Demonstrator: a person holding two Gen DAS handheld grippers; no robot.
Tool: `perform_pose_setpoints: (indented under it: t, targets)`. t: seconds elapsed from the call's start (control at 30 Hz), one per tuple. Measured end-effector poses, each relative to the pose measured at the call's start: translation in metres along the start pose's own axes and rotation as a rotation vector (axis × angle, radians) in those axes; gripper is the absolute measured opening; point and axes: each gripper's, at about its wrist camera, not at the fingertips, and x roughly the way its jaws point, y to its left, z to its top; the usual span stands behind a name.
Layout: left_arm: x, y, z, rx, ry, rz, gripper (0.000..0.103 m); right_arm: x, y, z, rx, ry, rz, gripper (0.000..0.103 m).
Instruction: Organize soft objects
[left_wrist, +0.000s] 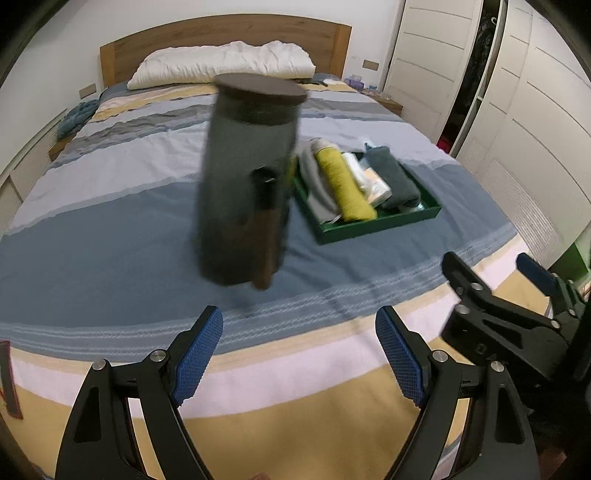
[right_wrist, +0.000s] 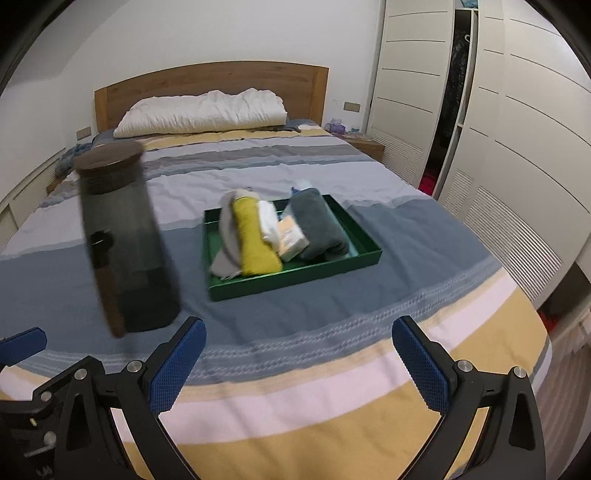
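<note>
As it lies, the yellow roll (right_wrist: 255, 242) points toward the headboard (right_wrist: 210, 79).

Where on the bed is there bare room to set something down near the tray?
Free: the blue stripe between the dark canister and the green tray, the near edge of the bedspread in front of both, and the striped stretch behind the tray up to the pillow. Crowded: the tray itself, packed with rolled cloths.

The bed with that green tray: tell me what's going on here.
A person holds two grippers over the striped bed. The left gripper and right gripper are both open and empty. Rolled cloths, including a yellow one, lie in the green tray. A dark lidded jar stands beside it.
</note>
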Motion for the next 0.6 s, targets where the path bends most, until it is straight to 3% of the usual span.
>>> perform_pose_setpoints:
  t: [0.13,0.3,0.43,0.6]
  targets:
    - [-0.019,0.024,-0.014,0.036,0.007,0.003,0.080,-0.033,0.010,-0.010,-0.002,0.007,-0.009,0.103]
    - [-0.029,0.040,-0.029,0.126,0.008,0.021,0.081,-0.095,0.012,-0.031,-0.096,0.028,-0.068,0.103]
    - [-0.025,0.044,-0.044,0.172,0.003,0.024,0.081,-0.139,0.000,-0.058,-0.138,0.056,-0.113,0.103]
    - [-0.005,0.044,-0.073,0.229,0.014,0.068,0.081,-0.156,-0.014,-0.097,-0.158,0.084,-0.148,0.103]
